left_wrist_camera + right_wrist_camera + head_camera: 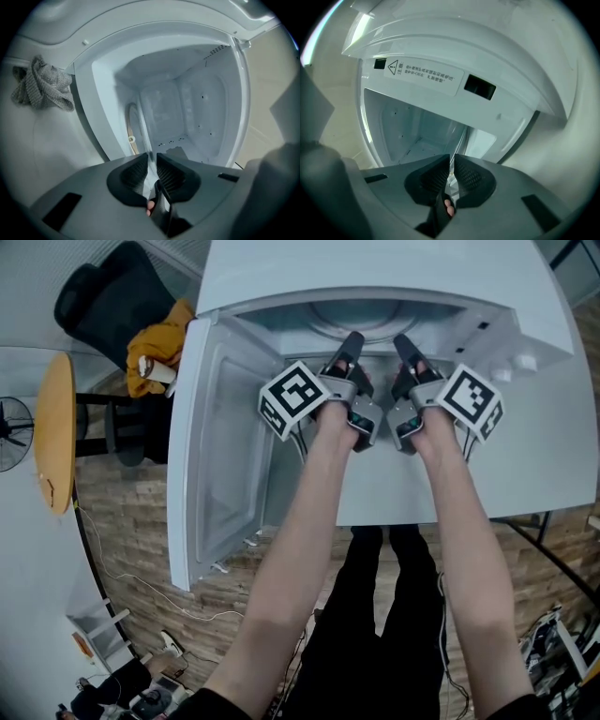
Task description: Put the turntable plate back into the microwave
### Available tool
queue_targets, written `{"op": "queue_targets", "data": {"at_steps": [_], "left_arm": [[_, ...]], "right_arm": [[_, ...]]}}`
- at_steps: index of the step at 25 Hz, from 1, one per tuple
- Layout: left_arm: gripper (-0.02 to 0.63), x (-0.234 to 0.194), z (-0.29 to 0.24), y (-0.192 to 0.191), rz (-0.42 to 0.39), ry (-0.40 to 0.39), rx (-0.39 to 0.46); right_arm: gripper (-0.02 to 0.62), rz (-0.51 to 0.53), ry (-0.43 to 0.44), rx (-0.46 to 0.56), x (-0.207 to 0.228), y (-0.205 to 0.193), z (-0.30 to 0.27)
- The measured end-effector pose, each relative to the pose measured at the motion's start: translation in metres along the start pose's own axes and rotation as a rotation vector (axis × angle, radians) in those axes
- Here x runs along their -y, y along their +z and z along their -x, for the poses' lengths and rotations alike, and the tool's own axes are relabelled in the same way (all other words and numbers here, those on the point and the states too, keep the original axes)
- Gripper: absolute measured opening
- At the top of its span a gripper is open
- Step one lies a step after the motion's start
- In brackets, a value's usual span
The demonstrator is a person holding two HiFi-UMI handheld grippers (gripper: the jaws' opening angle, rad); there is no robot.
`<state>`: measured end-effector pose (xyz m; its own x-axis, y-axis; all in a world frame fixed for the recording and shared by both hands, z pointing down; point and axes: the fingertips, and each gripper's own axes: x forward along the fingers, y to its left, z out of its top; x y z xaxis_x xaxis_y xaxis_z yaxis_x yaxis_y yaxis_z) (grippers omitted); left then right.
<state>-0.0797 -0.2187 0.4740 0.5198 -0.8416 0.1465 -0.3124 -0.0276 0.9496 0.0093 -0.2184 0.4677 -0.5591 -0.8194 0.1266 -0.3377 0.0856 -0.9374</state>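
One microwave [394, 273], one plate [367, 326] (two tongs [349, 345] [409, 345])

The head view is bright and even, and its shadows are soft. Both my gripper views curve strongly and turn black in the corners. The microwave [187, 108] cavity looks cool and pale; my near jaws are slightly unsharp.

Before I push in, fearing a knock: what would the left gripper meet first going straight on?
Holding the plate, the left gripper points into the open microwave; probably its back wall first, depth unclear.
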Motion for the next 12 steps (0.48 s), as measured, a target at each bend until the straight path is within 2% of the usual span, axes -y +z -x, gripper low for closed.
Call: {"op": "queue_targets", "data": {"at_steps": [5, 12], "left_arm": [[0.054, -0.001, 0.002, 0.0, 0.045, -0.004, 0.023], [0.055, -0.001, 0.003, -0.002, 0.057, -0.01, 0.009]], "right_arm": [[0.045, -0.003, 0.023, -0.082, -0.005, -0.022, -0.004], [0.025, 0.023, 0.022, -0.076, -0.007, -0.019, -0.006]]}}
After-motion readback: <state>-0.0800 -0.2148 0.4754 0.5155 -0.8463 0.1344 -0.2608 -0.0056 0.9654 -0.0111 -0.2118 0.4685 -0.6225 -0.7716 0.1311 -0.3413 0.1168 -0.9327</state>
